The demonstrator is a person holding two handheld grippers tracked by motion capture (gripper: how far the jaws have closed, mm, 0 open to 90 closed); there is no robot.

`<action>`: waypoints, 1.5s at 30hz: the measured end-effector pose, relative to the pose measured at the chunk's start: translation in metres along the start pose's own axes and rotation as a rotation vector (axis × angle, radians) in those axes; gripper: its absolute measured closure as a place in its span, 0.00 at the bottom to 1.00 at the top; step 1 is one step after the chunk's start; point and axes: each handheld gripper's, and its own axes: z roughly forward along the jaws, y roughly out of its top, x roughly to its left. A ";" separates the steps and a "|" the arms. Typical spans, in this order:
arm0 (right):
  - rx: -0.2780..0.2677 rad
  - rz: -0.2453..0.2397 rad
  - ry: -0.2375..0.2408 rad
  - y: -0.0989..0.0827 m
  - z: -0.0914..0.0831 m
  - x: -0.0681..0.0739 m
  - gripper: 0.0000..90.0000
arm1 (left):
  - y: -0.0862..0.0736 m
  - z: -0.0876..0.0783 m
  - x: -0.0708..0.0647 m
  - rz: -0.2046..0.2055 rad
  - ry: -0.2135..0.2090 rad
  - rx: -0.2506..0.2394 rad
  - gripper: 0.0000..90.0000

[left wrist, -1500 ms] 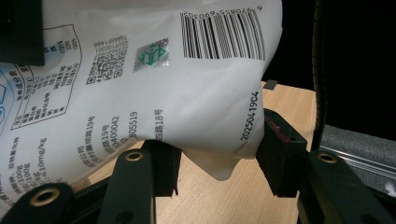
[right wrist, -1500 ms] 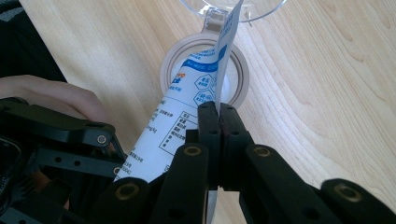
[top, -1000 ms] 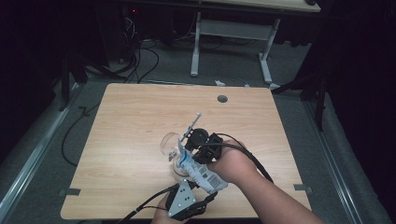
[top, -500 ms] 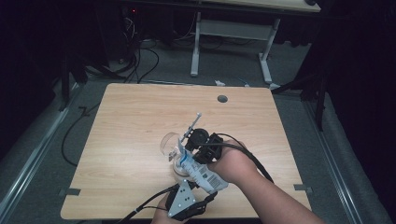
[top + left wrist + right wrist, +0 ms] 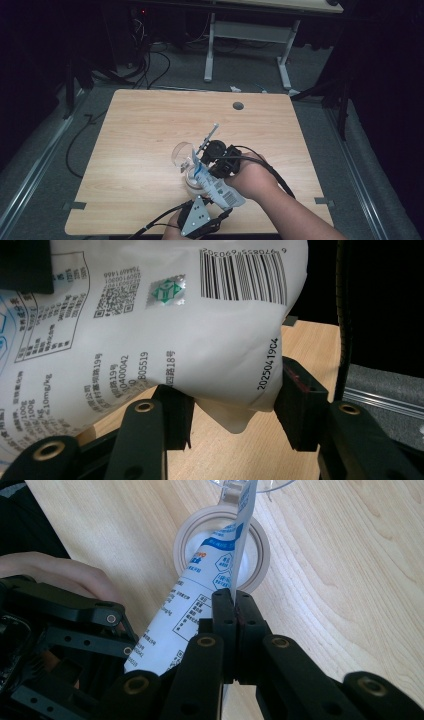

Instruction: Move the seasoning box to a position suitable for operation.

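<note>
So the white pouch (image 5: pixel 216 186), the printed kind with a barcode and blue label text, sits tilted over the near middle of the wooden table (image 5: pixel 140 145), its open top pointing toward 11 o'clock and down into a small round jar (image 5: pixel 220 545). The jar's pale rim shows in the right gripper view with the pouch edge hanging right over its mouth. A clear lid (image 5: pixel 181 152) is just beside the jar at about 10 o'clock in the high view.

The left gripper (image 5: pixel 232 405) has the pouch's bottom end: its jaws stand roughly half open with the bulging bag pressed between the pads. The right gripper (image 5: pixel 234 597) is pinched fully closed on the thin side seam of the pouch, near the top, coming in from 4 o'clock. Both hands are at the table's near edge.
</note>
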 end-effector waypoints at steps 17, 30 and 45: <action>-0.001 0.000 -0.005 -0.002 -0.001 0.000 1.00 | -0.005 -0.001 0.005 0.006 0.011 0.016 0.60; -0.007 0.004 0.001 -0.005 -0.001 -0.001 1.00 | -0.009 -0.001 0.007 0.002 0.015 0.022 0.60; -0.004 0.006 0.000 -0.005 -0.001 -0.001 1.00 | -0.009 -0.001 0.009 0.001 0.020 0.024 0.60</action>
